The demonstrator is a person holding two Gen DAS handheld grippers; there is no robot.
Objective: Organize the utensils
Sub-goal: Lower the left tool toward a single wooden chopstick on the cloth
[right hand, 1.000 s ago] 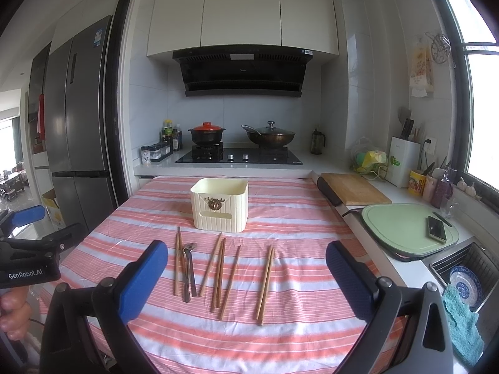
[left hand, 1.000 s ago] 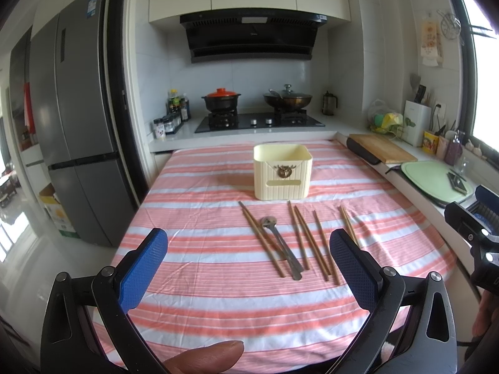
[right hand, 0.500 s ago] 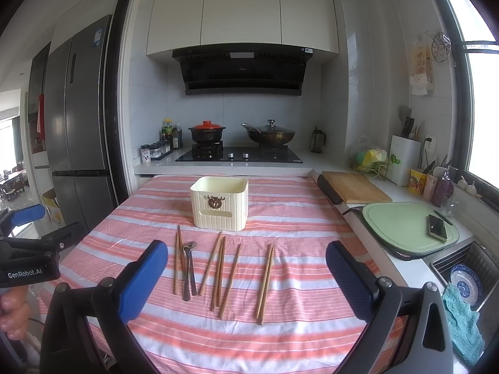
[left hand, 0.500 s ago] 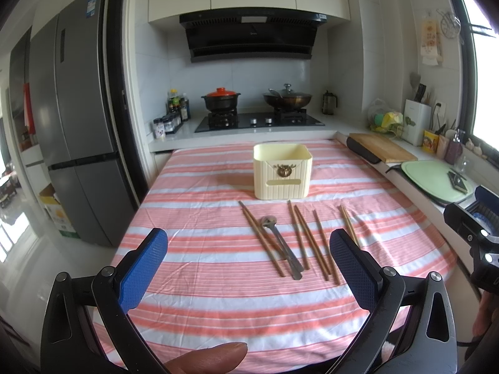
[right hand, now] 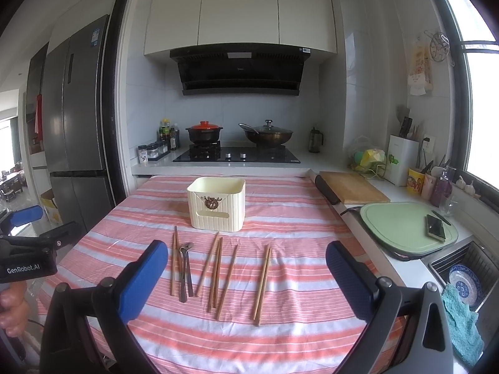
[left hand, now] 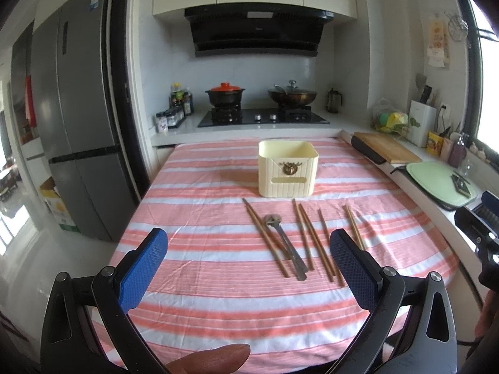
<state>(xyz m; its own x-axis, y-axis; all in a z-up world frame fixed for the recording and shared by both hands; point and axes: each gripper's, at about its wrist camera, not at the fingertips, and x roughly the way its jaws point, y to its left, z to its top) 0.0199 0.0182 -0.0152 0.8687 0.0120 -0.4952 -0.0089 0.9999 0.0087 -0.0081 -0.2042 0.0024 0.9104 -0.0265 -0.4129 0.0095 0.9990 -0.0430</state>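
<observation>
A cream utensil box (left hand: 287, 168) (right hand: 216, 202) stands on the striped tablecloth (left hand: 202, 249) (right hand: 296, 218). In front of it lie several wooden chopsticks (left hand: 315, 241) (right hand: 218, 269) and a metal spoon (left hand: 285, 246) (right hand: 186, 269), spread in a row. A separate chopstick pair (right hand: 263, 282) (left hand: 353, 226) lies furthest right. My left gripper (left hand: 248, 265) hovers open near the table's front edge, short of the utensils. My right gripper (right hand: 243, 275) is open too, held back from the chopsticks, nothing between its blue pads (right hand: 142, 280).
A stove with a red-lidded pot (left hand: 224, 93) and a wok (left hand: 291, 95) sits behind the table. On the right counter lie a wooden board (right hand: 352, 190), a green board (right hand: 405, 227) with a phone, and a sink (right hand: 464, 277). A fridge (left hand: 78, 131) stands left.
</observation>
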